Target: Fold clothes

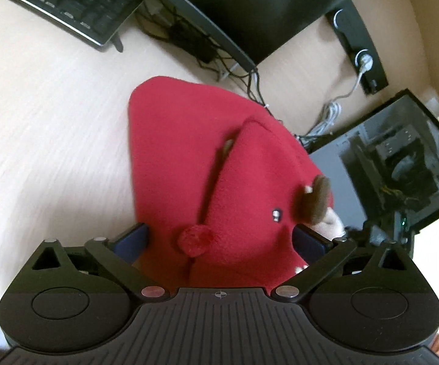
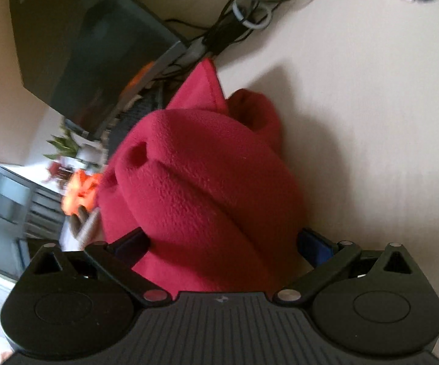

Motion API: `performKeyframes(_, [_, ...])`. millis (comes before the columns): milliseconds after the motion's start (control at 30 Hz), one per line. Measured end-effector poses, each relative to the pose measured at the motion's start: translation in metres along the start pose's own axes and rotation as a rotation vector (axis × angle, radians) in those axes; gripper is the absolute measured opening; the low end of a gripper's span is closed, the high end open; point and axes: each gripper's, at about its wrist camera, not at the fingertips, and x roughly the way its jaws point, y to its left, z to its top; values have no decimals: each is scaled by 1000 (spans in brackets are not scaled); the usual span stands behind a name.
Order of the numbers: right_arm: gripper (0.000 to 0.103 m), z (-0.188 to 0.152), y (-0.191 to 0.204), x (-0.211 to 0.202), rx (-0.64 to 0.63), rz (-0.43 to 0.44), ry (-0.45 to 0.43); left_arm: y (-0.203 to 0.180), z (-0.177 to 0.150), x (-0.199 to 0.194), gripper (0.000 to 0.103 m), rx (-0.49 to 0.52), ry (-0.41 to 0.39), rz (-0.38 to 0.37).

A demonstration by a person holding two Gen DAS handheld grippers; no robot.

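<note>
Left hand-held gripper (image 1: 219, 240) and right hand-held gripper (image 2: 224, 243) each have red fleece garment (image 1: 207, 164) between wide-spread fingers; actual clamping can't be told. Table (image 1: 43, 121) below.

Soft indoor light, motion blur throughout, fisheye bending at edges, possibly window glare lower-left.

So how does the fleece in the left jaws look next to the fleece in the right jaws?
The left gripper frames the red fleece garment where it lies fairly flat, showing a pompom, a small sewn eye and a brown plush ear. The right gripper frames a plain part, bunched into thick rolled folds. Both have the same red fleece between wide-set jaws, over a pale wood desk; neither grip is clear.
</note>
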Motion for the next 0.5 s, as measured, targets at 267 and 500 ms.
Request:
performKeyframes(267, [103,2,19,34,-59,71,25,3,0,6,103,-32,-30,16])
performKeyframes(500, [103,8,86,56,-205,196,-18,3,6,-37,103,-25,-156,-53])
